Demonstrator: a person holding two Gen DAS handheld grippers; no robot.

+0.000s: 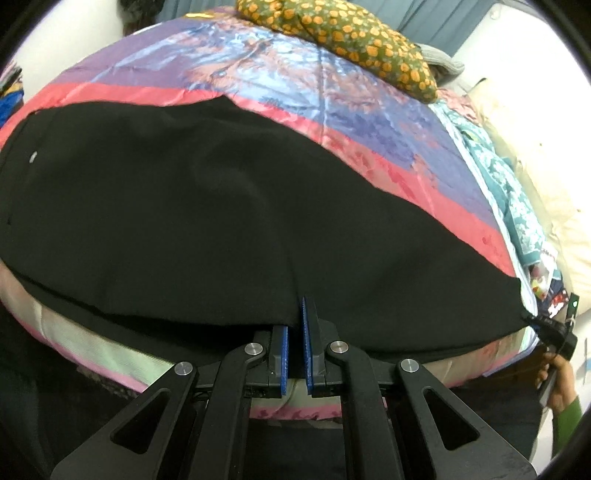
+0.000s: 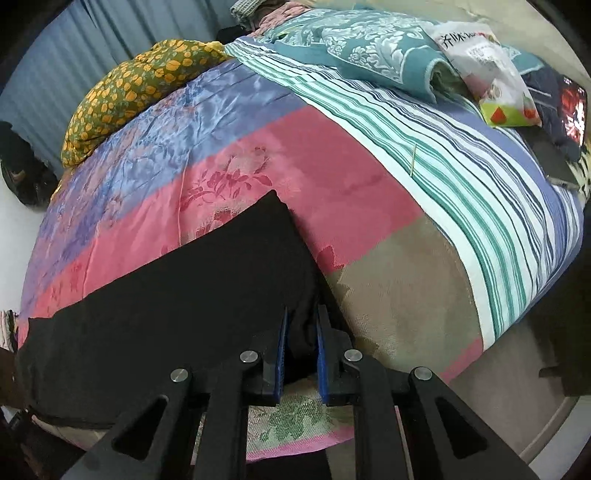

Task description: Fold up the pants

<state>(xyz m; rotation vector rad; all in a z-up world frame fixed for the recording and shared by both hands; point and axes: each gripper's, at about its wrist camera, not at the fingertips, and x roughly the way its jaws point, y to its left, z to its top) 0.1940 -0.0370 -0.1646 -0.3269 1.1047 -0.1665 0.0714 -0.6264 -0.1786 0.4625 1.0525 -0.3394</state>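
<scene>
Pants (image 1: 166, 206): matt black cloth, smooth. Quilt (image 2: 229, 122): glossy satin-like cloth with woven floral pattern. Striped sheet (image 2: 461, 177): matt cloth. Left gripper (image 1: 295, 332): matt black plastic links, ribbed blue pads, bright metal pins

Orange-dotted cloth (image 1: 343, 40), teal towel (image 2: 369, 48), snack bag (image 2: 491, 77) atop quilt (image 2: 332, 173)

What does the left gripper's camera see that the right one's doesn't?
Only the left wrist view shows the person's hand holding the right gripper. Only the right wrist view shows the striped sheet and a snack bag. Both show the black pants on the pink and purple quilt, pinched at the near edge, and the orange-dotted cloth.
</scene>
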